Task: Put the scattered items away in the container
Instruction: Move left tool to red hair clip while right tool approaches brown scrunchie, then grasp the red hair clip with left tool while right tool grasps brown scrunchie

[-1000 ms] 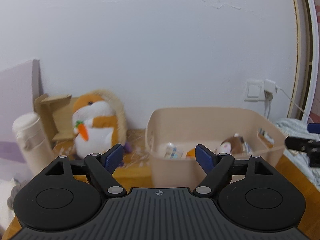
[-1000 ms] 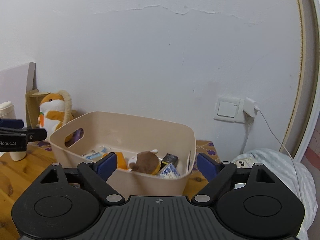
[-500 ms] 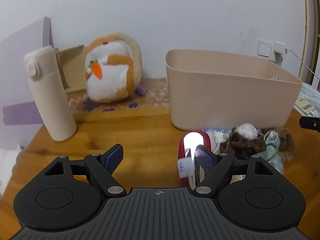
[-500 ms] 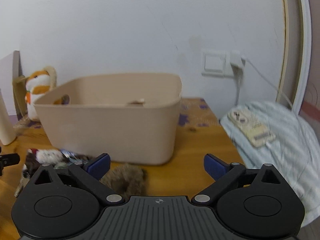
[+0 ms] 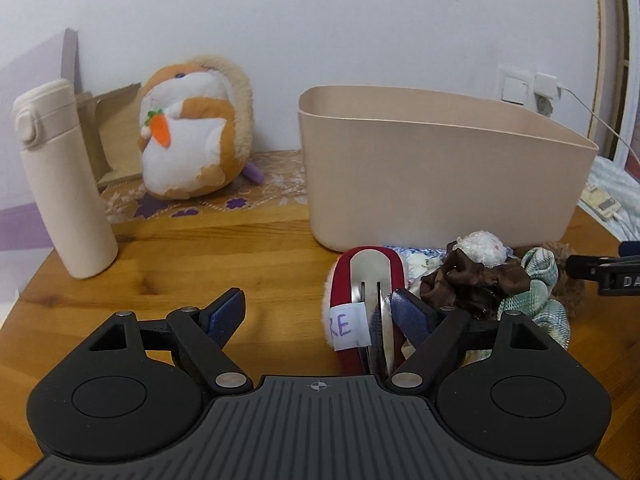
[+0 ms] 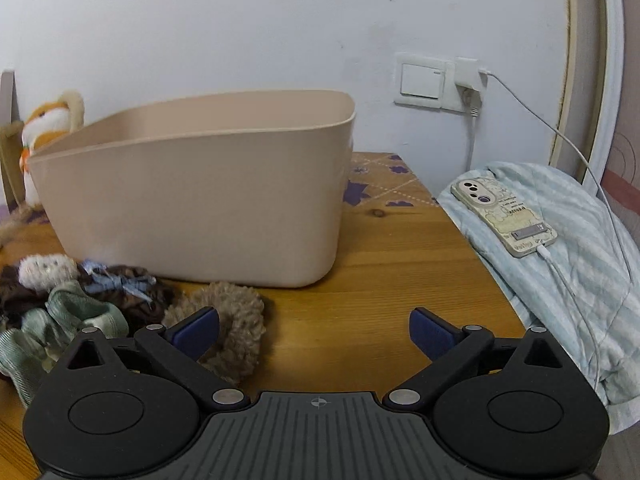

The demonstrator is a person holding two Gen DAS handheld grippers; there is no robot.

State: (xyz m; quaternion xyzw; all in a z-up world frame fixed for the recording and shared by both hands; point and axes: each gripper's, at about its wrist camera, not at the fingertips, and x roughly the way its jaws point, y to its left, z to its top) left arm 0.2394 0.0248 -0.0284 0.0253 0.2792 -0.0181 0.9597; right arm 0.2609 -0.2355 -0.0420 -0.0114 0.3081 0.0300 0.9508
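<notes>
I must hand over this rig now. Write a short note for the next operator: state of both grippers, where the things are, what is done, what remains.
Left gripper: open, holding nothing, low over the table; the red hair clip lies at its right finger.
Right gripper: wide open, holding nothing; the tan fuzzy scrunchie is at its left finger.
Container: standing on the table behind the pile; its inside is hidden from here.
Left to do: clip, brown scrunchie, green scrunchie and tan scrunchie are on the table, in front of the container.
</notes>
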